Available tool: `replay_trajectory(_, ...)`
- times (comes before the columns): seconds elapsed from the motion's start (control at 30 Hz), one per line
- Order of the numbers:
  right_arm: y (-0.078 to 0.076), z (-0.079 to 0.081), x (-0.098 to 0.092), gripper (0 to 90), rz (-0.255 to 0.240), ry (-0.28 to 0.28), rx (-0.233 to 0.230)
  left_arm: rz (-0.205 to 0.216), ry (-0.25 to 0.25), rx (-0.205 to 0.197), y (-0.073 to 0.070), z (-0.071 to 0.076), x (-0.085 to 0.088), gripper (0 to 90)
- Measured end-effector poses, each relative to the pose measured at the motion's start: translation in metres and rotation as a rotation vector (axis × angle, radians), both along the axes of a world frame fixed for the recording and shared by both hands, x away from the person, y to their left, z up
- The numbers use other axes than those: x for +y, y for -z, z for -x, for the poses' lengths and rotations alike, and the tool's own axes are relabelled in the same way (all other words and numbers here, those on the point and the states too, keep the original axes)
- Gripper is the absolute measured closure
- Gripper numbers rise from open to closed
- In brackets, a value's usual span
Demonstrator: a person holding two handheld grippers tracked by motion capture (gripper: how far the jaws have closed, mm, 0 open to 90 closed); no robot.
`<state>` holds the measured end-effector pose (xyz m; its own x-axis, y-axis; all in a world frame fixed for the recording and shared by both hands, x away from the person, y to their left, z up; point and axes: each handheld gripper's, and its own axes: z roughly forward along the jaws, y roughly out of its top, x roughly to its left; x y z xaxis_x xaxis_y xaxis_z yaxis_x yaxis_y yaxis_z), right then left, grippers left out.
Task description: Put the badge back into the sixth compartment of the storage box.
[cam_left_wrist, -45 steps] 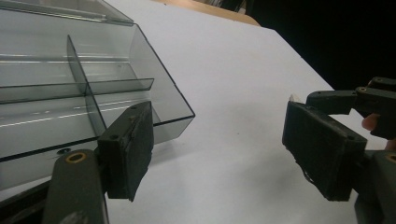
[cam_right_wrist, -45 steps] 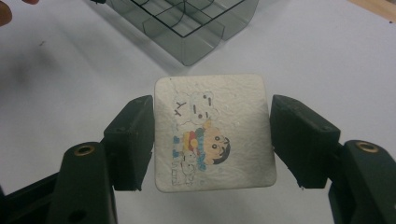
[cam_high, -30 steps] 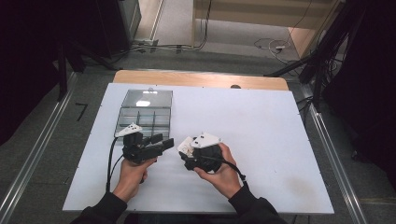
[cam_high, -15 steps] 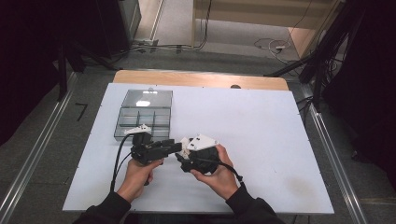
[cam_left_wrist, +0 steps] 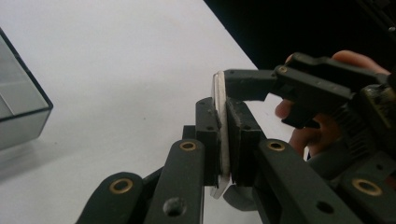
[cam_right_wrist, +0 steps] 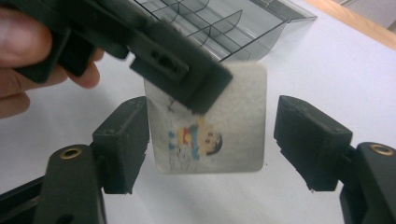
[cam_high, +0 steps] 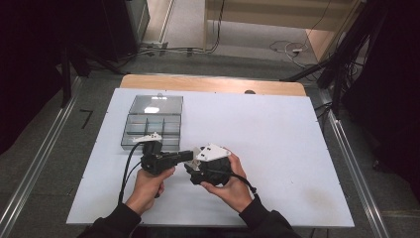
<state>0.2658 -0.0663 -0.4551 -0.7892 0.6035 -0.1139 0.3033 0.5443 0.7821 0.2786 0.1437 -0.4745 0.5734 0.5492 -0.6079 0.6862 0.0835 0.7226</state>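
Note:
A thin white card (cam_right_wrist: 233,121) with a small cartoon figure printed on it hangs above the table, and it appears edge-on as the card (cam_left_wrist: 218,93) in the left gripper view. My left gripper (cam_left_wrist: 223,116) has just been closing and is shut on the card, its pads flat against both faces. In the right gripper view the left gripper (cam_right_wrist: 180,70) reaches in from the upper left and covers the card's top corner. My right gripper (cam_right_wrist: 217,142) has just been opening; its jaws stand apart on either side of the card, and the right pad (cam_right_wrist: 310,137) is clear of it. From above, the left gripper (cam_high: 187,156) and right gripper (cam_high: 192,169) meet tip to tip.
A clear plastic compartment box (cam_high: 153,124) with its lid open lies on the white table (cam_high: 277,148) just beyond the left hand. The right gripper (cam_left_wrist: 303,88) and its hand fill the right of the left gripper view. The table's near edge lies just behind the forearms.
The left gripper has swung its jaws rightward until they meet the right gripper's. The right hand has stayed where it was.

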Motion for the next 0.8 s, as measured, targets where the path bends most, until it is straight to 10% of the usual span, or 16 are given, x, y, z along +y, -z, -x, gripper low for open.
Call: replay_trajectory(0.8, 0.011, -0.016, -0.027, 17.1, -0.034, 0.051, 0.106, 0.0, -0.154, -0.062, -0.008, -0.009, 0.024, 84.9)
